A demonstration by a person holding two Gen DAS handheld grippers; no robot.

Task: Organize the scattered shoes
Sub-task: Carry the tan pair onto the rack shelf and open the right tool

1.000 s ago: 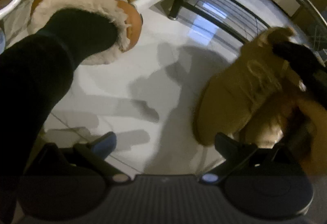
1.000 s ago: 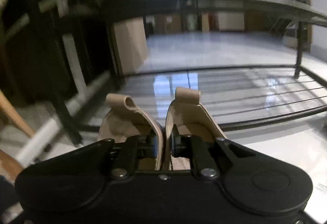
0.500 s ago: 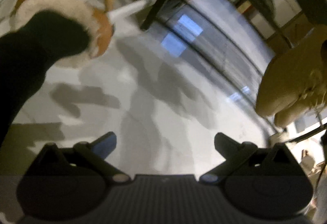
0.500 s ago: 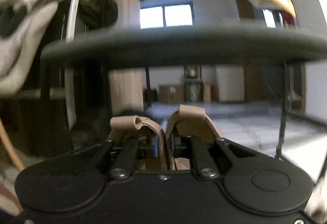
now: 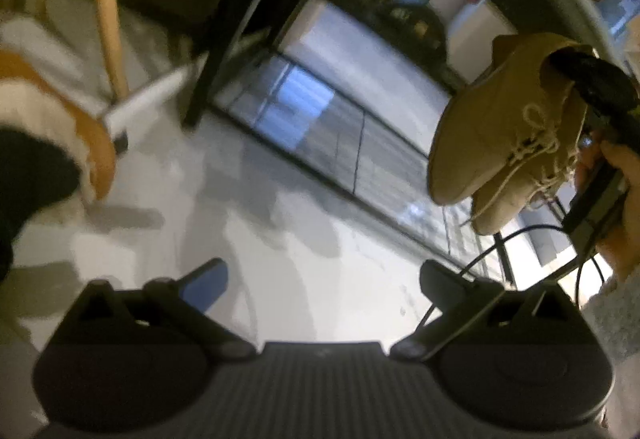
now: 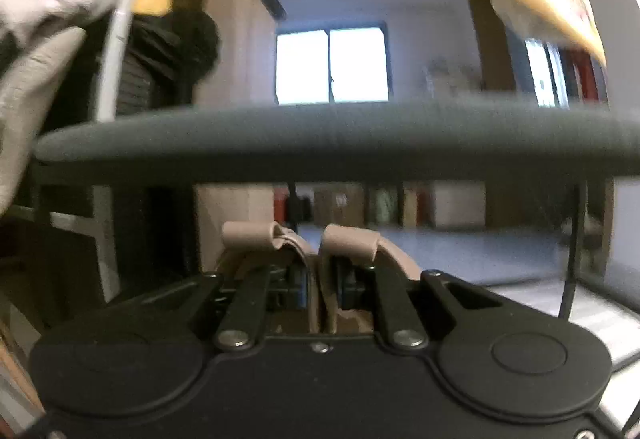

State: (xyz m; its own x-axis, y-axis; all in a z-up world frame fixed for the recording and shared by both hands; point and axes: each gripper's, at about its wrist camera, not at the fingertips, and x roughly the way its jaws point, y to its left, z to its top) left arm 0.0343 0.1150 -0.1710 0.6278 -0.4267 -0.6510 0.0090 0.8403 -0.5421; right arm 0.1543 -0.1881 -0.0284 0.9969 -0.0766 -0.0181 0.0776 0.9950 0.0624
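The right gripper (image 6: 320, 283) is clamped on the heel edges of a pair of tan lace-up suede shoes (image 6: 316, 259), both heel tabs squeezed side by side between the fingers. Just above the shoes, a blurred dark metal shelf rail (image 6: 340, 139) is seen crossing the view. From the left wrist view, the same pair (image 5: 500, 127) is seen hanging well above the black wire bottom shelf (image 5: 340, 143), a hand (image 5: 624, 199) wrapped round that gripper's handle. The left gripper (image 5: 320, 279) is spread wide and empty over pale glossy floor (image 5: 240, 219). Left of the shelf, an orange fleece-lined slipper (image 5: 84, 147) is worn.
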